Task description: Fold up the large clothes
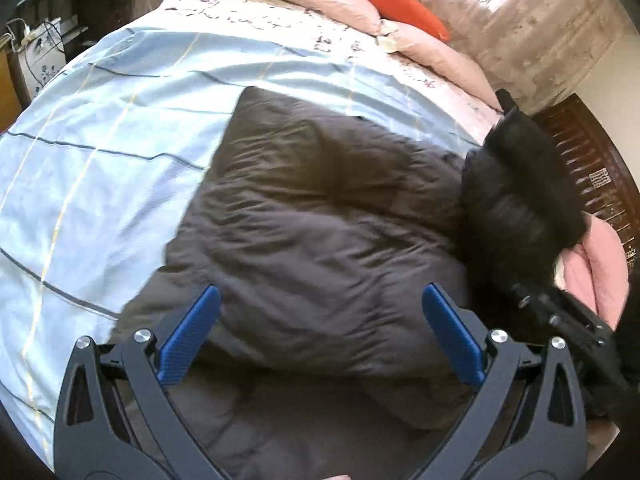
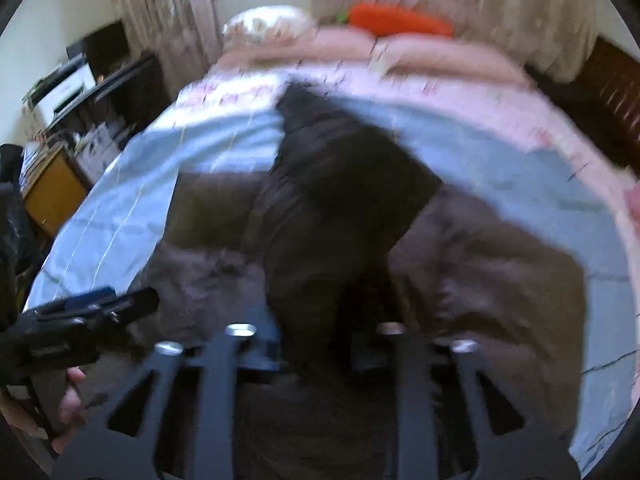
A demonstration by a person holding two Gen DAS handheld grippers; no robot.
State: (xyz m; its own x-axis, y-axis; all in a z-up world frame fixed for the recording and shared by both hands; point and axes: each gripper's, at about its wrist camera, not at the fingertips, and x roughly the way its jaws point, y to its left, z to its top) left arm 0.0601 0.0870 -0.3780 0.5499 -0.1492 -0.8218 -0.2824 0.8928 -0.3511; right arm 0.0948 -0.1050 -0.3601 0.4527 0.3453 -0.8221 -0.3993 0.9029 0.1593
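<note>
Tilted steeply down over the near edge of a bed (image 1: 100, 128), the left gripper (image 1: 320, 332) hangs with its blue pads (image 1: 188, 336) spread wide and nothing between them, above a large dark grey-brown garment (image 1: 304, 216) that lies rumpled on the blue striped sheet. The right gripper (image 2: 316, 356), blurred, has a dark fold of that garment rising between its fingers, though whether the pads press it cannot be told. Bare sheet lies open toward the bed's left edge, while pink pillows (image 1: 352, 4) and an orange carrot cushion (image 1: 404, 4) line the far end.
</note>
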